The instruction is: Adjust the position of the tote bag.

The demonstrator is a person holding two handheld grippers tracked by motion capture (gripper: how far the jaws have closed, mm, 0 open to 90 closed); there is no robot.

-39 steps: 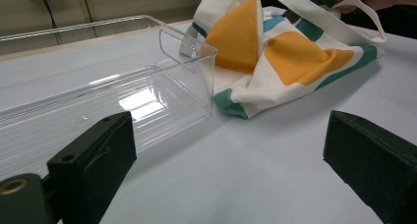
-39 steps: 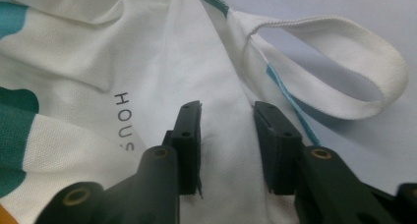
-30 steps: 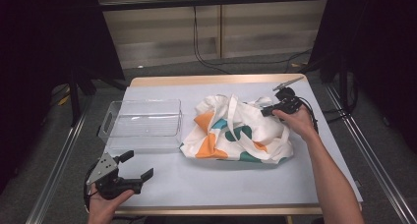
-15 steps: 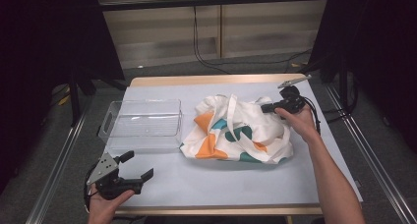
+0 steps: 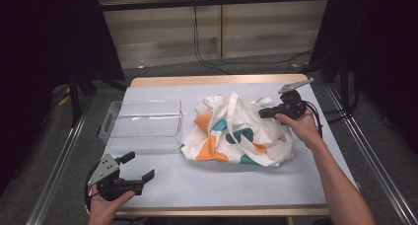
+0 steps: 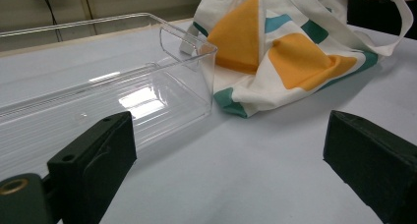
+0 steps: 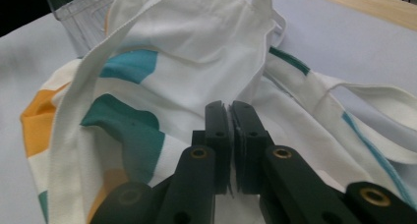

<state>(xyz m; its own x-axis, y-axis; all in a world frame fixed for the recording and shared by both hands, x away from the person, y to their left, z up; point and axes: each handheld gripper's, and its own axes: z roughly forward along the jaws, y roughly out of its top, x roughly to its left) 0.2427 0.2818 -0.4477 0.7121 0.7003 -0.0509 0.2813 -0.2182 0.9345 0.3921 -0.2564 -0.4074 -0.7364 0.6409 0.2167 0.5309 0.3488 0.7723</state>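
Right gripper (image 5: 266, 112) at tote bag's (image 5: 236, 136) far right edge, jaws closed, nothing visibly pinched; left gripper (image 5: 138, 168) wide, well apart.

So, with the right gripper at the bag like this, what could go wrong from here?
1. The right gripper is closed over the white cloth tote bag with orange and teal patches; I cannot tell whether it pinches any fabric, so a pull might slip off.
2. The bag's long white strap lies loose across it and could snag on a lift.
3. The bag touches the clear plastic bin, so dragging it may shove the bin. The left gripper, open, holds nothing to steady it.
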